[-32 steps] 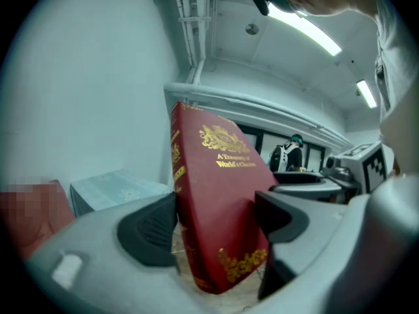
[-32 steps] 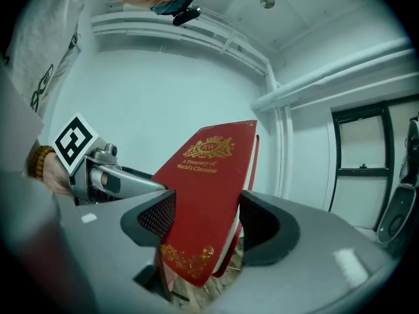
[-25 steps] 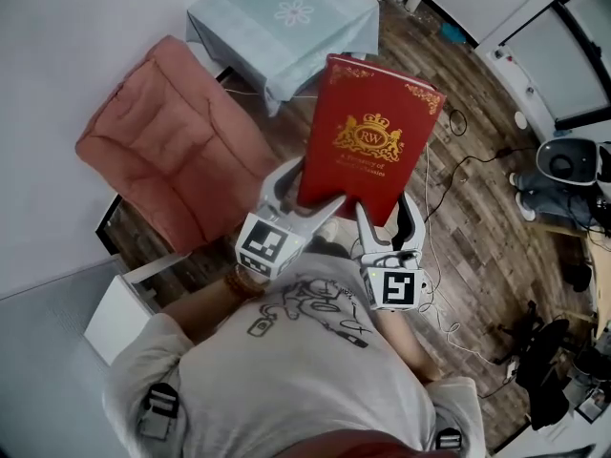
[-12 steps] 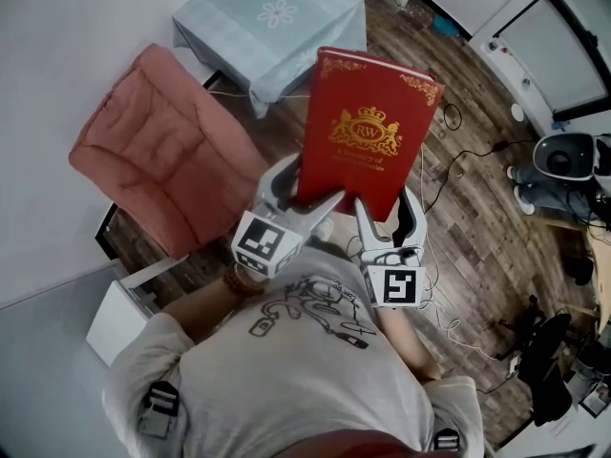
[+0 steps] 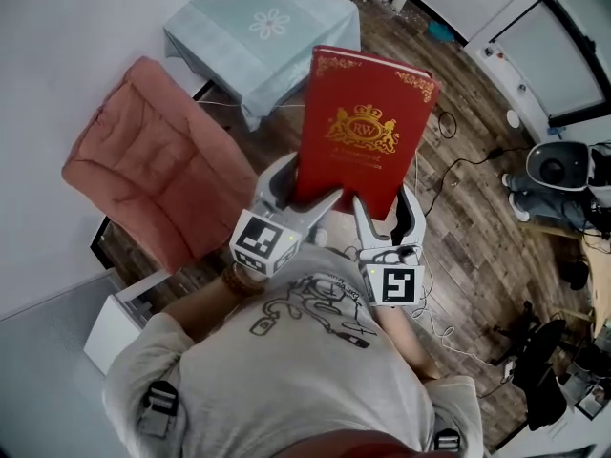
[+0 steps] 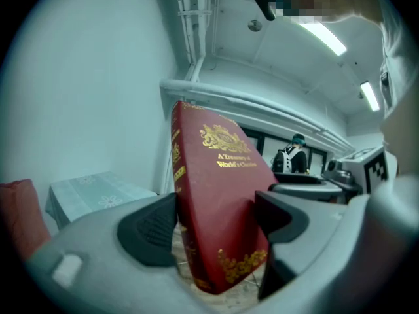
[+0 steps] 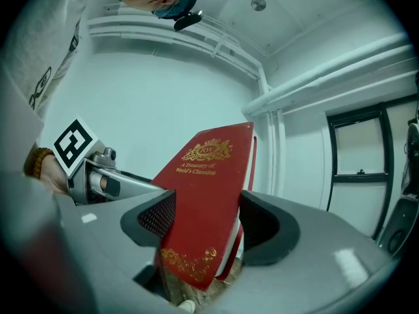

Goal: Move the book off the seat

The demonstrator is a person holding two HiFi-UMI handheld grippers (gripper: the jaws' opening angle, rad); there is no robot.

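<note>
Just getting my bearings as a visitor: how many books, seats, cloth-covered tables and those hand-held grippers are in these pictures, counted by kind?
Red book: 1
Pink cushioned seat: 1
Table with a pale floral cloth: 1
Grippers: 2, the left gripper and the right gripper, each with jaws clamped on the red book
Total: 5

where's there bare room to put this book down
The clothed table top is bare all over, bordered by the wall and the seat. The seat cushion is bare too, though the book should leave it. Wood floor right of the table looks open. Crowded: the floor at far right, around the white device.
</note>
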